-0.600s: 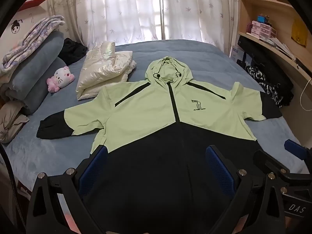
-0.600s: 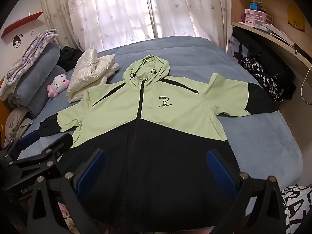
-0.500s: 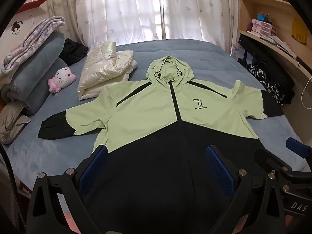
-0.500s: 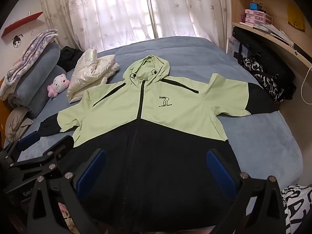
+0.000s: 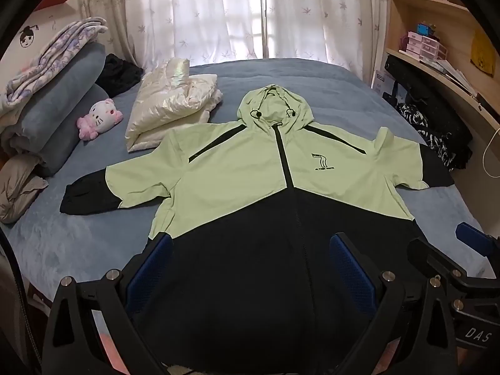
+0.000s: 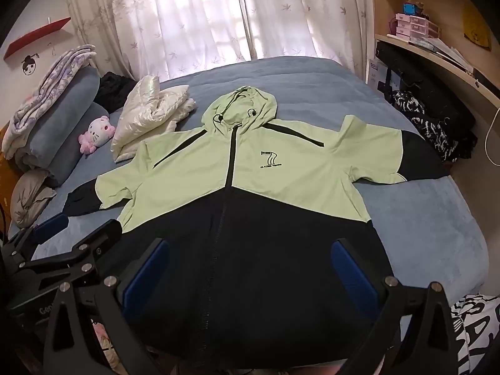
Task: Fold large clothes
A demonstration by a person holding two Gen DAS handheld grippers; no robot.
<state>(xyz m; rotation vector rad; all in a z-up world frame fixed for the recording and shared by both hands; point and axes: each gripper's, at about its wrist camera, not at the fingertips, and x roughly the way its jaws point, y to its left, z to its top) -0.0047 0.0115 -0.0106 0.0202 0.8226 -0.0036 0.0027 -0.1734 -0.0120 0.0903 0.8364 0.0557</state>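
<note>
A hooded zip jacket (image 5: 237, 168) (image 6: 250, 168), light green above and black below, lies spread face up on the blue bed (image 5: 78, 243), sleeves out to both sides, hood toward the curtains. My left gripper (image 5: 250, 268) hovers open above the black hem, nothing between its blue pads. My right gripper (image 6: 250, 268) is open too, over the same hem area and holding nothing. The left view shows the right gripper's fingers (image 5: 468, 240) at its right edge. At the lower left of the right view are the left gripper's fingers (image 6: 50, 228).
A folded cream puffer jacket (image 5: 168, 106) lies beside the hood. A pink plush cat (image 5: 100, 118), rolled grey bedding (image 5: 59, 115) and a black garment sit at the bed's left. Wooden shelves (image 5: 437, 62) and dark bags (image 5: 437, 131) line the right side.
Both views have shifted only slightly; the jacket lies as before and both grippers stay open.
</note>
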